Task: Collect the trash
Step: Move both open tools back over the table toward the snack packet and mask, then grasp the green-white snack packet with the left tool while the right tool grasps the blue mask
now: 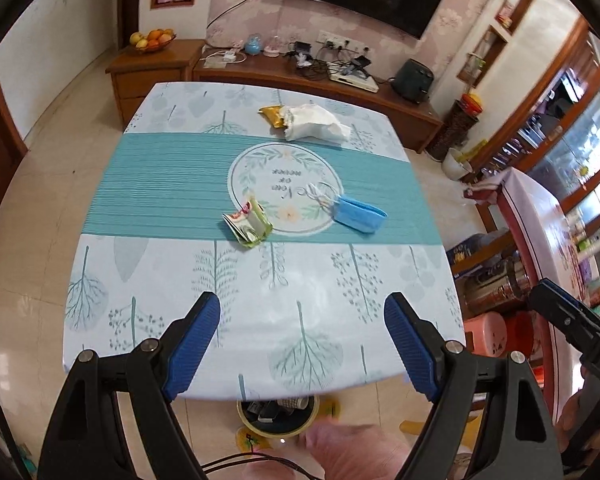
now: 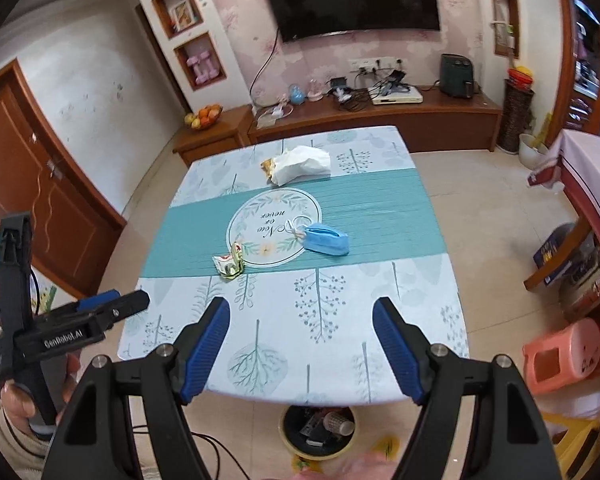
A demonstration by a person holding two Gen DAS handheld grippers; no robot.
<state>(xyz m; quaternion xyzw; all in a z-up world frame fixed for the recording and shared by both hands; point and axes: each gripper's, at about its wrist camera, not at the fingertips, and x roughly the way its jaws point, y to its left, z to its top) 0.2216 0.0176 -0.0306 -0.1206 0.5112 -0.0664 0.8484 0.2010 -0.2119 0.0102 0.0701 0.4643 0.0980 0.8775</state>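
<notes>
Trash is seen spread over a square table (image 1: 172,280) covered with a pale cloth printed with grey-green trees and crossed by a teal striped band. Furthest left on that band, at the edge of the round printed emblem, a folded green-and-white paper wrapper (image 1: 247,223) is found. Just to its right, well clear of it, a crumpled blue disposable face mask (image 1: 360,214) with white ear loops is laid on the band. Beyond the band, toward the far edge, a white paper bag (image 1: 316,122) lies on its side, with a gold foil wrapper (image 1: 274,117) touching its left end.

Below the near edge of the table, on the tiled floor, a round yellow-rimmed bin (image 2: 318,432) is seen, with some items already inside.

Left hand-held gripper (image 1: 302,312) is held above the near part of the table, its blue-padded jaws spread wide with nothing between them. Right hand-held gripper (image 2: 302,316) is likewise held over the near edge, jaws wide apart and empty. Neither is in contact with any trash. In the right wrist view, the left hand-held gripper is seen from the side at the far left, grasped by a hand (image 2: 18,398) in a cream sleeve.
</notes>
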